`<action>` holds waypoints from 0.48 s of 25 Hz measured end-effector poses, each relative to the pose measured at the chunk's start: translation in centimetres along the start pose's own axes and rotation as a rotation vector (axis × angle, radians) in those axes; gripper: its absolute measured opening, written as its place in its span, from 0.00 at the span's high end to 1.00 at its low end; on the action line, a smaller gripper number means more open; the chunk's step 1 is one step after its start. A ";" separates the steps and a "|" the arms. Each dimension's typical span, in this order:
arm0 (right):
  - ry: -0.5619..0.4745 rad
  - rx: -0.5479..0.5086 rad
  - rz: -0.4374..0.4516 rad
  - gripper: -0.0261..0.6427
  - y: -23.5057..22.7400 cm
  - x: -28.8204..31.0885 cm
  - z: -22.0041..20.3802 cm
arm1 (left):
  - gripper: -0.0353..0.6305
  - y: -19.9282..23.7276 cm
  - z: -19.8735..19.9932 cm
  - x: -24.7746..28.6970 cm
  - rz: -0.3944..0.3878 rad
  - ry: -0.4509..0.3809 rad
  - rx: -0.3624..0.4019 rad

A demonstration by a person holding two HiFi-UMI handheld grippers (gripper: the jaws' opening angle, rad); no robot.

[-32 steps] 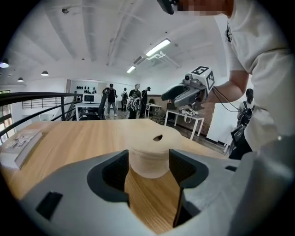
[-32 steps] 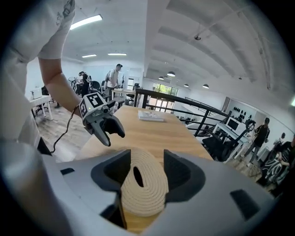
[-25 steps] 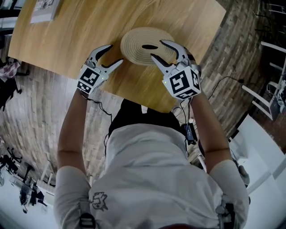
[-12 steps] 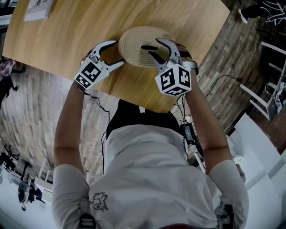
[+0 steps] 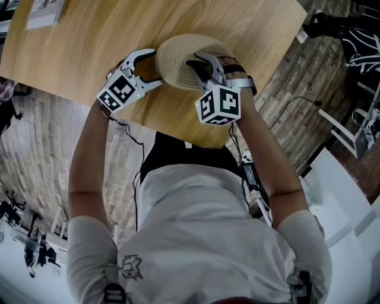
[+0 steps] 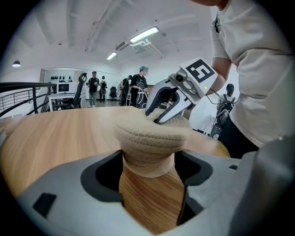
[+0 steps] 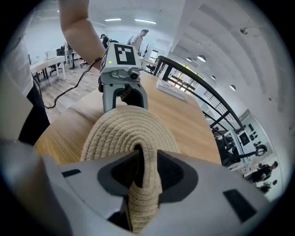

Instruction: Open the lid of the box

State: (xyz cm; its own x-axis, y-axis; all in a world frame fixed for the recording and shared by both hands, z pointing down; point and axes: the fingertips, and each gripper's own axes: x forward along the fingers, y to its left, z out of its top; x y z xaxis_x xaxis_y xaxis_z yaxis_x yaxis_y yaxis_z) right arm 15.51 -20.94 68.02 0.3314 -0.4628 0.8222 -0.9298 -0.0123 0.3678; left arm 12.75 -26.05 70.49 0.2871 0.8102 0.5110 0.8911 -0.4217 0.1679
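Item: woven box (image 5: 178, 59), lid on, on table (image 5: 89, 41). My right gripper (image 7: 143, 161) was closing on the handle loop (image 7: 145, 196); left gripper (image 6: 150, 161) opening, astride the base. Best lifted straight, base steadied.

In my head view the woven lid (image 5: 175, 53) covers the box (image 6: 146, 161) under it entirely, and a printed paper (image 5: 44, 13) at the table (image 5: 119, 35) corner is cut off by the frame, its print unreadable. In the right gripper view the loop handle (image 7: 146, 198) between the closing jaws of the right gripper (image 7: 147, 156) runs out of sight below them. People (image 6: 138, 85) behind are too small to make out.
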 end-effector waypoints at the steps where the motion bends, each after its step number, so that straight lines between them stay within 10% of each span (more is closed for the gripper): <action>1: 0.004 -0.002 -0.002 0.81 0.0 0.3 0.0 | 0.43 0.0 0.0 0.0 -0.003 0.002 -0.001; 12: -0.003 -0.049 -0.048 0.92 0.5 1.0 0.0 | 0.53 0.2 0.0 -0.2 0.006 -0.015 0.010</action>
State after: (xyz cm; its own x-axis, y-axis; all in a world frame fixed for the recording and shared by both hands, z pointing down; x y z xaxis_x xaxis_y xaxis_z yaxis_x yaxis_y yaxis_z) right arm 15.42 -21.44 69.05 0.3749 -0.4654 0.8018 -0.9039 0.0087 0.4277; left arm 12.82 -26.31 70.45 0.2977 0.8134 0.4998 0.8928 -0.4226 0.1559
